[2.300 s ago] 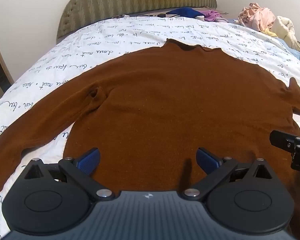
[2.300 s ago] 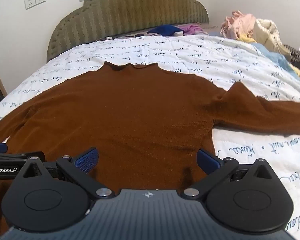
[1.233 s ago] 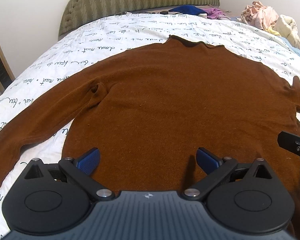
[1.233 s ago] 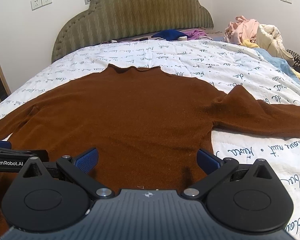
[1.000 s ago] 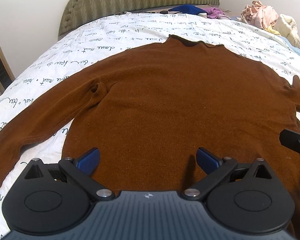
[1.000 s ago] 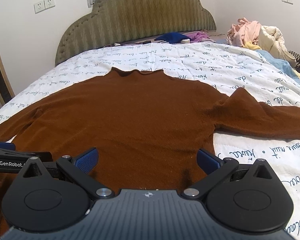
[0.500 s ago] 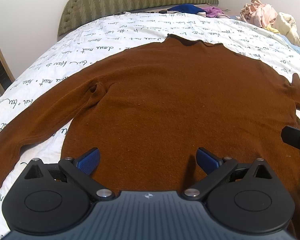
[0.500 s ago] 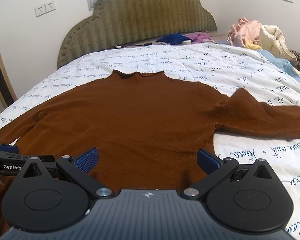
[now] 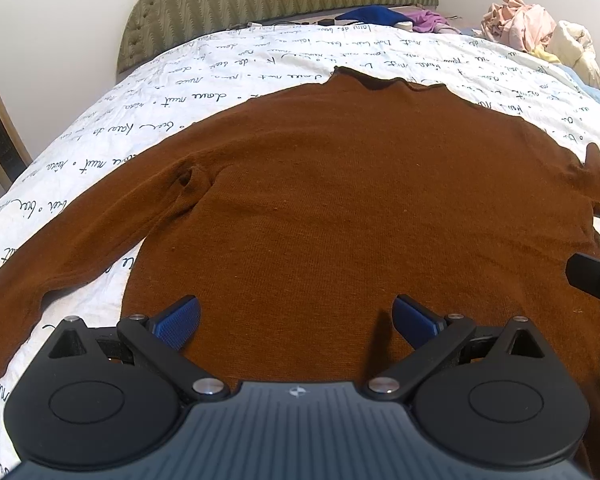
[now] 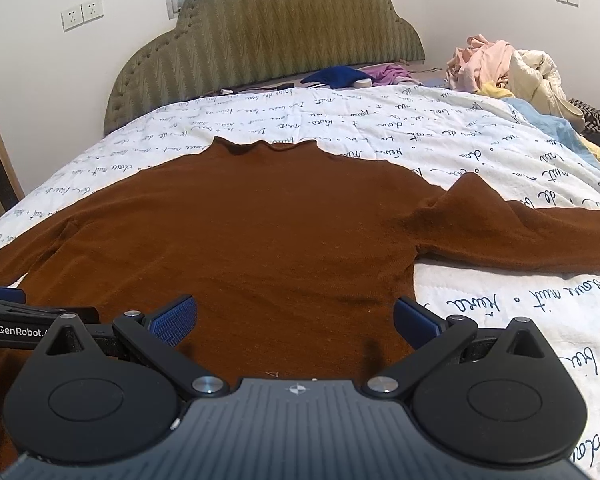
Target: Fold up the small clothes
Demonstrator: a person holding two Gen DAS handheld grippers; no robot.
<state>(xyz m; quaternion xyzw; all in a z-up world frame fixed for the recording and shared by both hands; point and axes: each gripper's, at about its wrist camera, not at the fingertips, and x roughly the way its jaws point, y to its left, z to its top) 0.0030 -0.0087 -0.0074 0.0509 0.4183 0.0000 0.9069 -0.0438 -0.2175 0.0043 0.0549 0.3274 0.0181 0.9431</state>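
A brown long-sleeved sweater point(image 9: 340, 208) point(image 10: 240, 232) lies flat on the bed, collar pointing at the headboard, both sleeves spread sideways. My left gripper point(image 9: 296, 316) hangs open over the sweater's lower hem area, nothing between its blue pads. My right gripper point(image 10: 296, 316) is open too, above the hem near the sweater's right side. The right sleeve point(image 10: 540, 240) has a small raised peak near the shoulder. A black part of the right gripper shows at the right edge of the left wrist view, and the left gripper's arm at the left edge of the right wrist view.
A white quilt with dark script point(image 9: 240, 68) point(image 10: 500, 300) covers the bed. A green padded headboard point(image 10: 268, 40) stands behind. Blue and purple garments point(image 10: 340, 74) lie by the headboard. A heap of pink and cream clothes point(image 10: 508, 68) sits far right.
The right gripper has risen and drawn back a little, showing more headboard and window. The left gripper barely shifted. The sweater lies as before and both grippers stay open.
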